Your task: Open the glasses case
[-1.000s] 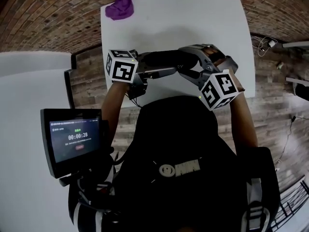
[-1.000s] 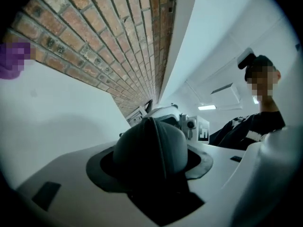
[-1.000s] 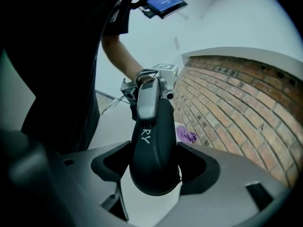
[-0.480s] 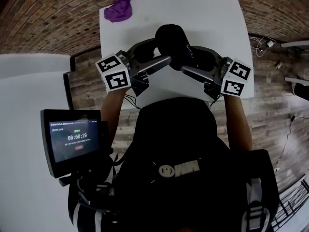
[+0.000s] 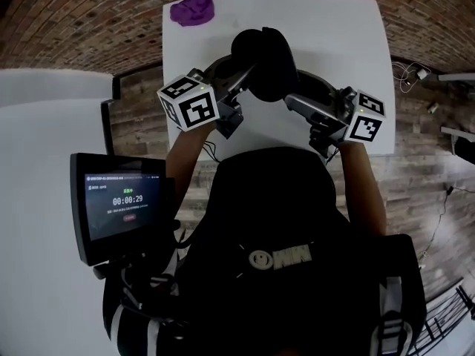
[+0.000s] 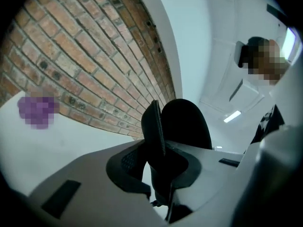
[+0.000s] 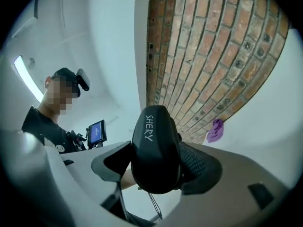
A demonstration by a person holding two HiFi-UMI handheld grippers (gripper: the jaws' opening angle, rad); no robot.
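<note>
The black glasses case (image 5: 263, 61) is held up above the white table (image 5: 334, 28) between both grippers. In the right gripper view the case (image 7: 154, 150) stands upright with white lettering on it, and my right gripper (image 7: 154, 171) is shut on its body. My left gripper (image 6: 158, 167) has the case's zippered edge (image 6: 155, 126) between its closing jaws, and the pads press on it. The rounded shell (image 6: 182, 124) rises behind that edge. In the head view the left gripper (image 5: 241, 69) comes in from the left and the right gripper (image 5: 293, 87) from the right.
A purple cloth (image 5: 194, 7) lies at the table's far left corner, also in the right gripper view as the purple cloth (image 7: 216, 130). A screen on a stand (image 5: 122, 202) is at my left side. Brick floor surrounds the table.
Both grippers rose and carried the case further over the table. The right gripper rolled, standing the case upright. The left jaws went from wide around the case to closing on its zippered edge.
</note>
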